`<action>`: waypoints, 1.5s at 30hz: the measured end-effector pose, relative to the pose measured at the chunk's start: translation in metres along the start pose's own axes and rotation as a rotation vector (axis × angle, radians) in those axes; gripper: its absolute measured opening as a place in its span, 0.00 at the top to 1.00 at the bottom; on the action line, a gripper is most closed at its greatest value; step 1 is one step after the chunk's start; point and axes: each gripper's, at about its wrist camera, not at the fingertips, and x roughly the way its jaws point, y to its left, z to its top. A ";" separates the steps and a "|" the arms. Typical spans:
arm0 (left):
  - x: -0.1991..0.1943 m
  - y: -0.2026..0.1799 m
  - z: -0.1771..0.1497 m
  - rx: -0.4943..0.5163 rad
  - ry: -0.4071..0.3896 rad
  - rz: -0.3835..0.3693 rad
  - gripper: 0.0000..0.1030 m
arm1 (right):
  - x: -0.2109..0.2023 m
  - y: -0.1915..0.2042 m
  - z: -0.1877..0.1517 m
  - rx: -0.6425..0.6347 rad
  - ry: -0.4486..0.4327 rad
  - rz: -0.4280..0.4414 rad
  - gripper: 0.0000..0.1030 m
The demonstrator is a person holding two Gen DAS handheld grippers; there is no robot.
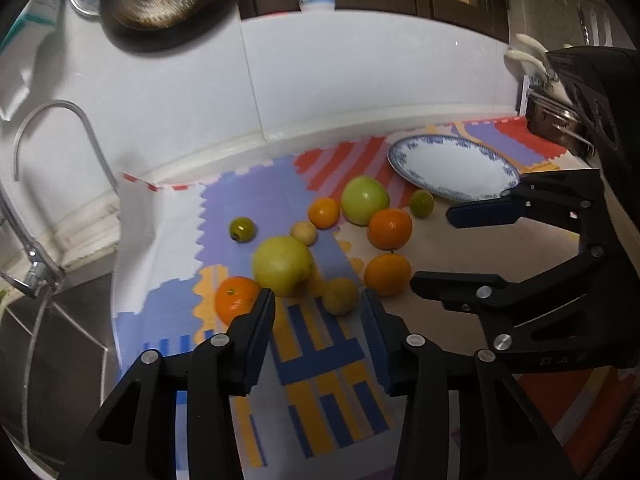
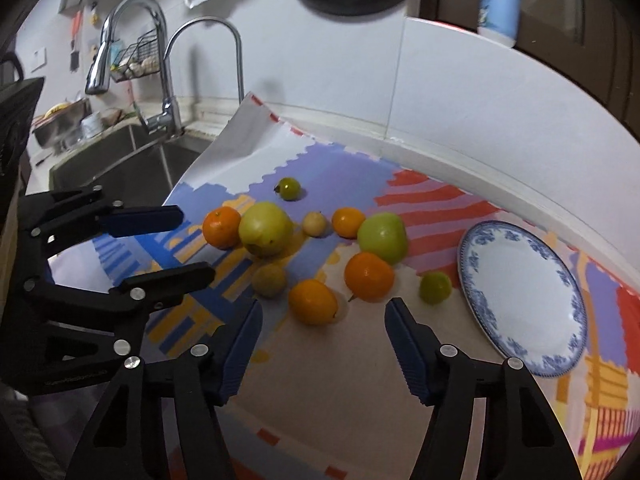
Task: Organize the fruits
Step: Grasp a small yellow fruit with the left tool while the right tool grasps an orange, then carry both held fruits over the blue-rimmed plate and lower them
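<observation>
My left hand-held gripper [image 1: 318, 300] stands spread, nothing between its ribbed blue pads; a dull yellow fruit [image 1: 340, 296] lies just beyond the tips. My right hand-held gripper [image 2: 323, 312] is likewise spread and empty, near a glossy orange [image 2: 313, 301]. Round smooth fruits cluster left of the glazed blue-rimmed plate [image 2: 520, 296], on the patterned foam mat [image 2: 340, 380] covering the table.
</observation>
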 end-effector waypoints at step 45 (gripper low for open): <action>0.015 0.008 0.014 -0.090 0.009 -0.055 0.73 | 0.012 -0.018 -0.002 0.086 0.014 0.065 0.65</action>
